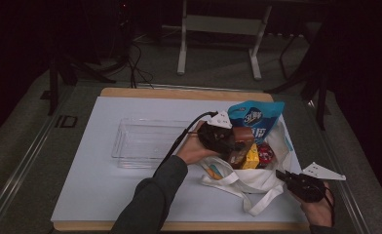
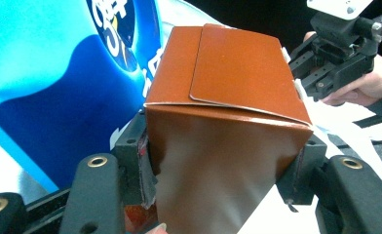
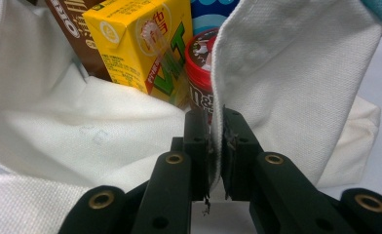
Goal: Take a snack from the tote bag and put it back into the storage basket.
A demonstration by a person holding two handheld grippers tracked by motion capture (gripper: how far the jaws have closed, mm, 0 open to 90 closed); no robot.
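Note:
A white tote bag [image 1: 247, 183] lies open on the right of the white board. Inside it stand a brown box [image 1: 242, 139], a yellow drink carton [image 1: 251, 158], a red candy tub [image 1: 265, 153] and a blue snack bag [image 1: 255, 117]. My left gripper [image 1: 237, 144] reaches into the bag from the left. In the left gripper view its jaws press both sides of the brown box [image 2: 228, 122]. My right gripper [image 1: 280, 175] is at the bag's right side, shut on the cloth rim [image 3: 286, 73] with the fabric pinched between its pads [image 3: 217, 131]. Past the rim are the carton [image 3: 145, 44] and the tub [image 3: 199, 58].
A clear plastic tray [image 1: 145, 141] sits on the white board [image 1: 96, 185], left of the bag. The bag's handle straps trail toward the board's front edge. A table frame and cables stand on the floor beyond.

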